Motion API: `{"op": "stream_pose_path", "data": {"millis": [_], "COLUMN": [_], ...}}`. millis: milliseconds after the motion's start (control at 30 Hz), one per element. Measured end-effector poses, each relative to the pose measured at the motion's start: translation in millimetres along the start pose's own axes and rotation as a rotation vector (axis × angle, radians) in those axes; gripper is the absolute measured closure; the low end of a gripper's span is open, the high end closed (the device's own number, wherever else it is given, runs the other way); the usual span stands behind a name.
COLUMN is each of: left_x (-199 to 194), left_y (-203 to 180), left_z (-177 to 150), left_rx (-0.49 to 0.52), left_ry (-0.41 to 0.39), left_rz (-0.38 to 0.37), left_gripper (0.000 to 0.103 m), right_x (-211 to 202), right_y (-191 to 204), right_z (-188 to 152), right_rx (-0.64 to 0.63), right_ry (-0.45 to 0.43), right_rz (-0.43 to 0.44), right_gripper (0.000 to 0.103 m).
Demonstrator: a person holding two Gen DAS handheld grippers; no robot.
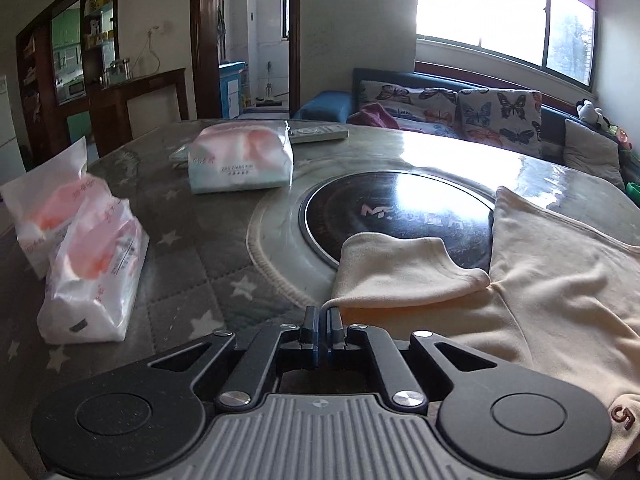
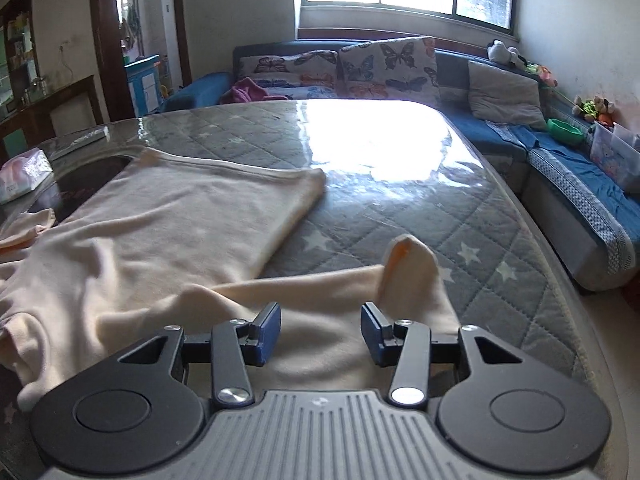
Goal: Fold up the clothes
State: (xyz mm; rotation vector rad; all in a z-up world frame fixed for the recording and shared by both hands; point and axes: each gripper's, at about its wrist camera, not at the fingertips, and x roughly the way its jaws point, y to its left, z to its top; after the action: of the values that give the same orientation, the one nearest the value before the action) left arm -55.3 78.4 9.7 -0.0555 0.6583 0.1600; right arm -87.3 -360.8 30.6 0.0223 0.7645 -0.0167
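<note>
The left gripper (image 1: 322,314) has its fingers clenched on a thin edge of the cream garment (image 1: 560,292), which lies spread over the tabletop (image 1: 192,248) near its front edge. The right gripper (image 2: 320,322) hangs over the same garment (image 2: 160,232) with its fingers released and apart, cloth beneath them but not pinched. One sleeve (image 1: 404,272) is folded back onto the round black hob (image 1: 400,208) at the tabletop's middle; the other sleeve's cuff (image 2: 408,264) stands up just beyond the right gripper. Tissue packs (image 1: 96,272) sit toward the left edge, another (image 1: 240,160) and a remote (image 1: 318,134) near the far edge.
</note>
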Motion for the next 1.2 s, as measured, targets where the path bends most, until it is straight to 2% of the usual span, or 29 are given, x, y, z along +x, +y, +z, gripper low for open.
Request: {"op": "stream_pose_path", "data": {"millis": [200, 433, 500, 600, 700, 767, 800, 867, 933, 1000, 1033, 1133, 1200], "left_x": [-2.2, -3.8, -4.0, -6.3, -11.5, -17.2, -21.1, -30.3, -39.8, -47.5, -49.9, -54.3, -53.5], "left_y": [4.4, 8.8, 10.8, 10.3, 9.0, 7.9, 7.2, 5.2, 1.5, -5.7, -11.6, -31.7, -47.6], "left_z": [-8.0, -7.8, -8.1, -8.2, -8.1, -7.3, -6.2, -4.1, -1.3, 0.6, 0.6, -0.6, -3.2], "left_rx": [-0.014, -0.024, -0.028, -0.015, 0.001, 0.009, 0.014, 0.028, 0.045, 0.071, 0.089, 0.143, 0.172], "left_ry": [0.023, 0.03, 0.035, 0.035, 0.027, 0.016, 0.004, -0.026, -0.053, -0.071, -0.074, -0.079, -0.068], "left_rz": [0.011, 0.028, 0.028, 0.041, 0.04, 0.029, 0.029, 0.021, -0.013, -0.071, -0.105, -0.215, -0.289], "left_gripper": [0.095, 0.094, 0.091, 0.082, 0.079, 0.074, 0.067, 0.065, 0.065, 0.065, 0.065, 0.065, 0.067], "right_x": [-0.8, 3.5, 6.7, 8.2, 4.3, 1.1, 0.9, 0.9, 0.9, 4.7, 5.5, 7.0, 5.7], "right_y": [-12.9, -37.0, -50.2, -69.1, -79.6, -84.5, -84.8, -85.0, -85.2, -82.4, -82.1, -80.5, -78.5], "right_z": [-5.0, -1.7, -1.8, -2.6, -3.2, -4.6, -5.8, -8.4, -10.9, -11.5, -10.7, -8.2, -7.5], "right_rx": [0.006, 0.001, 0.007, 0.05, 0.064, 0.082, 0.092, 0.113, 0.133, 0.143, 0.151, 0.168, 0.17], "right_ry": [0.0, -0.014, -0.007, 0.0, -0.011, -0.016, -0.013, -0.007, -0.001, -0.005, -0.009, -0.016, -0.018], "right_rz": [-0.038, -0.16, -0.215, -0.234, -0.267, -0.258, -0.237, -0.192, -0.147, -0.143, -0.138, -0.124, -0.127], "right_gripper": [0.058, 0.057, 0.057, 0.055, 0.054, 0.054, 0.054, 0.056, 0.058, 0.058, 0.061, 0.079, 0.083]}}
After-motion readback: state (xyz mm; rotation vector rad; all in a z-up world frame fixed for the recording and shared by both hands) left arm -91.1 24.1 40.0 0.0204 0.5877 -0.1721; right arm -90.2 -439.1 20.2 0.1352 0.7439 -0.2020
